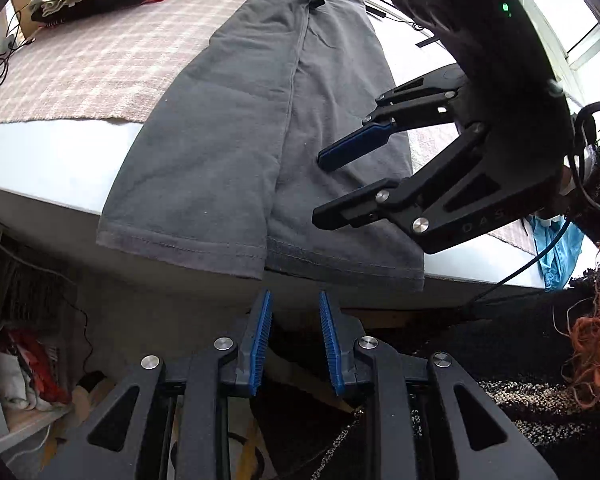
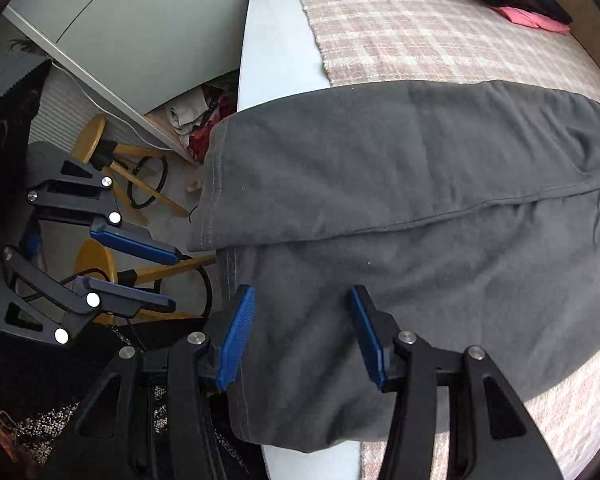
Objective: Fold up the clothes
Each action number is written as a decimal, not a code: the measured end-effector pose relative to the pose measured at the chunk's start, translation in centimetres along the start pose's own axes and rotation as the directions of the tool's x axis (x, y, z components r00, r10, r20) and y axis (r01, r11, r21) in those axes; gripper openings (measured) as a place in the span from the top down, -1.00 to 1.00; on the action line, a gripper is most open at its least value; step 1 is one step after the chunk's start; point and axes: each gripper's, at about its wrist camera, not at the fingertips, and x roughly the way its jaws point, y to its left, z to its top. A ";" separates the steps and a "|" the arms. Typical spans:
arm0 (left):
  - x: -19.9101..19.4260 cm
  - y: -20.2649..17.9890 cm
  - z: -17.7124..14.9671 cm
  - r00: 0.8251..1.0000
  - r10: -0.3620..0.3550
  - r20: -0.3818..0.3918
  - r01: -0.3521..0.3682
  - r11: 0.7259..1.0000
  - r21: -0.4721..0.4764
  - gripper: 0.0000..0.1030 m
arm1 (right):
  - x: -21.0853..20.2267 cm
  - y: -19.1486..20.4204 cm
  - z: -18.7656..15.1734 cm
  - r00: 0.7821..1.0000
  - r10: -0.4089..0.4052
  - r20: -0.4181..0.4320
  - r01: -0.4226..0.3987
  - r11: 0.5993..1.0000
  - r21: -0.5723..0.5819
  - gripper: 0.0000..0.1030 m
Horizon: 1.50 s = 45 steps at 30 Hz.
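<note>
The grey T-shirt, folded lengthwise, was laid on the bed with its hem overhanging the near edge; with both the left gripper and right gripper spread and empty, a hem grasp was judged next.

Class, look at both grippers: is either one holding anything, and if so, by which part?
Nothing is held. The left gripper and right gripper both have open jaws, near the hem of the grey garment without gripping it.
</note>
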 end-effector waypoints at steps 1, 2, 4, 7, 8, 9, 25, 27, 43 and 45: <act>-0.3 0.4 -0.3 1.000 -0.008 0.008 0.008 1.000 -0.017 0.54 | 0.1 0.7 -0.1 1.000 -0.021 0.013 0.022 0.999 -0.033 -0.14; -0.5 0.8 -0.6 1.000 -0.018 0.015 0.019 0.999 -0.033 0.54 | 0.3 1.4 -0.3 0.998 -0.054 0.027 0.056 0.996 -0.072 -0.14; -0.8 1.5 -0.8 0.999 -0.024 0.026 0.025 0.999 -0.041 0.54 | 0.8 2.7 -0.9 0.990 -0.133 0.055 0.139 0.979 -0.150 -0.11; -1.0 2.0 -0.7 0.999 -0.017 0.039 0.018 1.000 -0.025 0.54 | 0.6 3.1 -1.2 0.983 -0.166 0.079 0.175 0.976 -0.127 0.58; -1.1 2.1 -0.6 0.999 -0.021 0.047 0.022 1.000 -0.021 0.54 | 0.3 2.6 -1.3 0.985 -0.159 0.074 0.165 0.982 -0.088 0.88; -1.2 2.0 -0.5 0.998 -0.030 0.054 0.031 0.999 -0.014 0.54 | 0.1 2.1 -1.3 0.986 -0.152 0.070 0.155 0.987 -0.050 0.91; 0.8 -1.4 1.6 0.995 0.066 0.069 -0.081 0.966 0.244 0.46 | -1.7 0.6 -1.9 0.993 -0.076 0.095 0.059 0.984 0.171 0.85; 1.3 -1.7 1.5 0.991 0.115 0.062 -0.129 0.947 0.294 0.54 | -1.9 1.0 -1.9 0.992 -0.087 0.095 0.069 0.982 0.176 0.85; -3.9 3.5 3.4 0.993 0.049 0.104 -0.072 0.971 0.228 0.91 | 1.5 8.4 -0.3 0.952 -0.258 0.166 0.270 0.961 -0.053 0.27; -3.7 3.4 3.5 0.994 0.044 0.101 -0.067 0.969 0.240 0.91 | 2.2 9.0 -0.2 0.929 -0.322 0.180 0.340 0.937 -0.076 0.28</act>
